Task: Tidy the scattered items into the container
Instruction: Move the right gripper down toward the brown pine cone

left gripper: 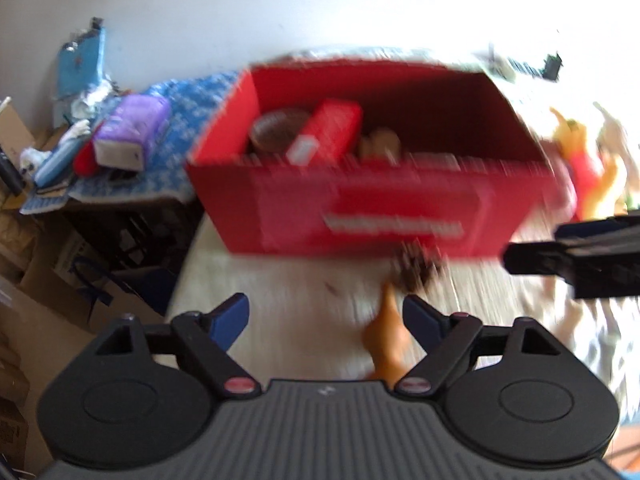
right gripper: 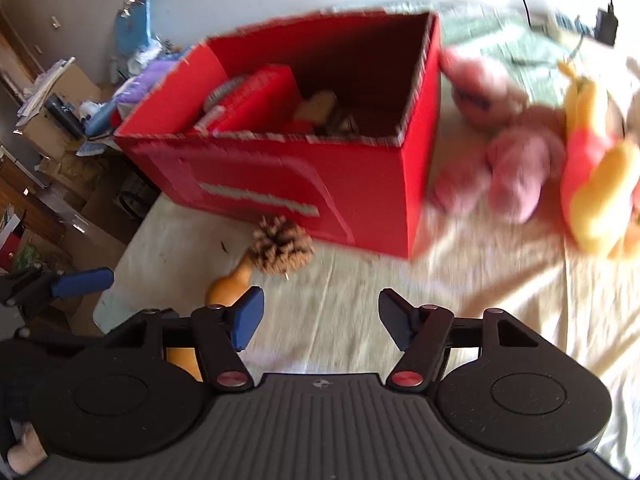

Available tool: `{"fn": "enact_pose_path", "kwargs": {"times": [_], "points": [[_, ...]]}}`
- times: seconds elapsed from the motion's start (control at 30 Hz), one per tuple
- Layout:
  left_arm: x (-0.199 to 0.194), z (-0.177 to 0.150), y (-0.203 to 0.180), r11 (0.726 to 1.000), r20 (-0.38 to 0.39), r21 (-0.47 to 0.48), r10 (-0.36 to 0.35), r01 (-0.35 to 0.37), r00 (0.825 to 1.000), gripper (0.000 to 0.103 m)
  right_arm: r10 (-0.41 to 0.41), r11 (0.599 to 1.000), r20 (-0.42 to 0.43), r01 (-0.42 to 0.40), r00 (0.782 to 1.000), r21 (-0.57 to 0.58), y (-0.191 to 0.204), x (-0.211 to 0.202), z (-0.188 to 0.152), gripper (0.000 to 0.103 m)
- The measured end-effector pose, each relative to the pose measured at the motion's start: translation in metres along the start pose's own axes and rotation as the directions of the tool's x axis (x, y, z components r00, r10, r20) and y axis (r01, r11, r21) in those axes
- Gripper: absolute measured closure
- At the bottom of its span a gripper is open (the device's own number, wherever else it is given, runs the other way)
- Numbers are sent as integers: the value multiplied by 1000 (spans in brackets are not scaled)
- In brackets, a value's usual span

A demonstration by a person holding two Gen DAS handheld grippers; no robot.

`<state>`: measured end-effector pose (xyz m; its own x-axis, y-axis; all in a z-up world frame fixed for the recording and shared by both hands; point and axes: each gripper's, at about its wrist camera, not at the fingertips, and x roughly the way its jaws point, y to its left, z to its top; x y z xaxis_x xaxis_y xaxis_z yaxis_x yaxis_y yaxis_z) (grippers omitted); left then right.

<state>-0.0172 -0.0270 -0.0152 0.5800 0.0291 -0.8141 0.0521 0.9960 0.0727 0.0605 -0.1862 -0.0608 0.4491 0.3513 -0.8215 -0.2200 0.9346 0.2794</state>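
Note:
A red cardboard box point(left gripper: 384, 204) stands open on the pale bedsheet; it also shows in the right wrist view point(right gripper: 280, 184). Inside lie a red packet point(left gripper: 328, 130), a brown round tin point(left gripper: 276, 130) and other items. A pine cone point(right gripper: 280, 246) and an orange gourd point(right gripper: 230, 286) lie in front of the box; the gourd point(left gripper: 386, 344) is just inside my left gripper's right finger. My left gripper point(left gripper: 326, 320) is open and empty. My right gripper point(right gripper: 320, 318) is open and empty above the sheet. A pink plush toy point(right gripper: 504, 152) and a yellow-red plush toy point(right gripper: 596, 176) lie right of the box.
To the left, beyond the bed edge, stand cardboard boxes point(right gripper: 60, 128), a blue patterned cloth point(left gripper: 168, 152) with a purple pack point(left gripper: 132, 128) and clutter. A black charger and cable point(right gripper: 604, 28) lie at the far right. The left gripper point(right gripper: 60, 284) shows at the right view's left edge.

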Motion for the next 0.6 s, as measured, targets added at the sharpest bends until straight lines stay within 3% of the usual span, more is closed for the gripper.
{"fn": "enact_pose_path", "kwargs": {"times": [0.1,0.23,0.3,0.43,0.6], "points": [[10,-3,-10,999,-19,29,-19,20,1000,25,-5,999,6,5,1000,41,-3,3,2,36],[10,2,-23,995,22,82,-52,50,998,30,23,993,18,-25,1000,117,-7,5,5,36],[15,9,-28,991,47,122,-68,62,997,38,34,988,23,-37,999,150,-10,8,6,36],[28,9,-36,973,90,210,-120,99,989,40,47,980,53,-56,997,189,-13,13,3,36],[40,0,-42,943,82,308,-159,127,984,44,52,979,70,-64,996,195,-7,21,4,36]]}}
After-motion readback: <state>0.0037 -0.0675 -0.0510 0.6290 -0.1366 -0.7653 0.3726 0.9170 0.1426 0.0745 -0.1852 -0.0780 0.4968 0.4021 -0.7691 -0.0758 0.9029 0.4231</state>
